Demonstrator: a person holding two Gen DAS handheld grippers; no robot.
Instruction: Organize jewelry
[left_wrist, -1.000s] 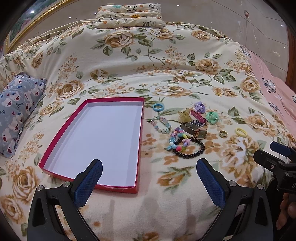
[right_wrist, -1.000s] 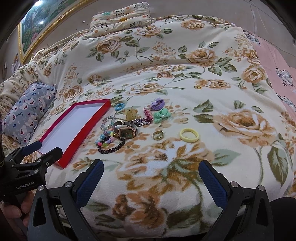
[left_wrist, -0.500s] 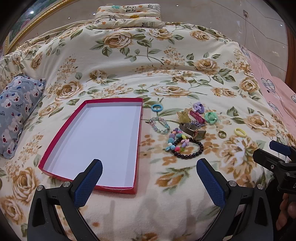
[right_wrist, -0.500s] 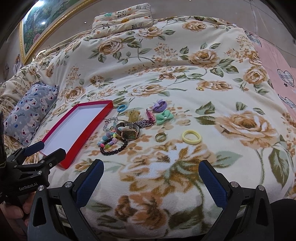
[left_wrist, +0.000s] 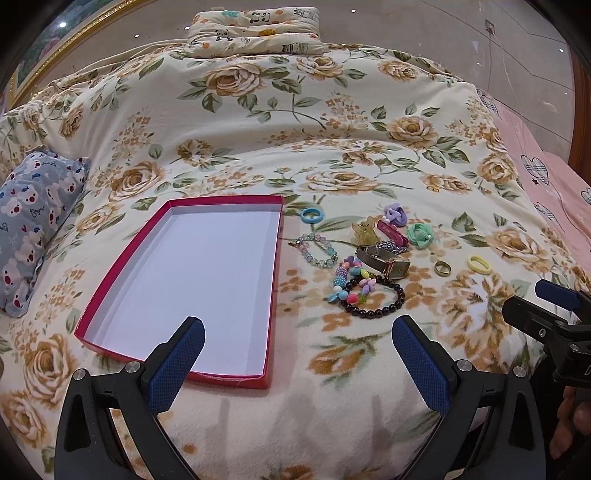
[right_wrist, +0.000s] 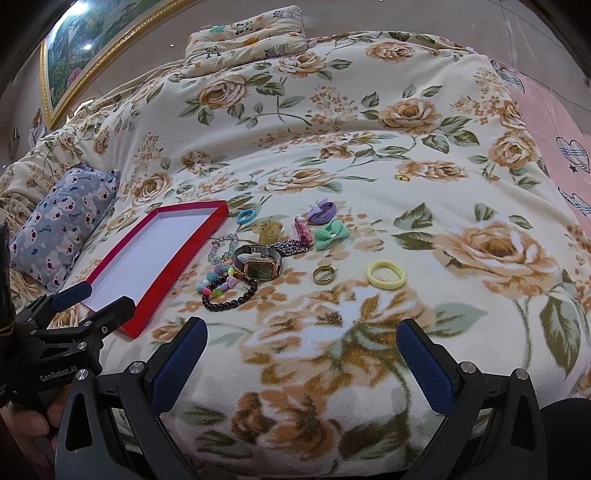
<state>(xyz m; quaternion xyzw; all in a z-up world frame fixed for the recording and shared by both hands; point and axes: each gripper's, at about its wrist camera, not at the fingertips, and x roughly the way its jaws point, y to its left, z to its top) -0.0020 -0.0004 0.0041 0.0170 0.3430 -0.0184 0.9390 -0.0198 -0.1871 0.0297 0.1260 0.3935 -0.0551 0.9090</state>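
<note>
An empty red tray with a white floor lies on the floral bedspread. Right of it is a cluster of jewelry: a black bead bracelet, a gold watch, a colourful bead bracelet, a clear bead bracelet, a blue ring, a gold ring, a yellow hair tie and a green bow. My left gripper is open and empty, near the tray's near right corner. My right gripper is open and empty, in front of the cluster.
A grey bear-print pillow lies left of the tray. A panda-print pillow sits at the far end of the bed. A pink sheet borders the right side. A small gold ring lies apart, farther back.
Both views have pulled slightly back and up from the bed, so the tray and jewelry sit a little lower and smaller. Both grippers stay open; nothing on the bed has moved.
</note>
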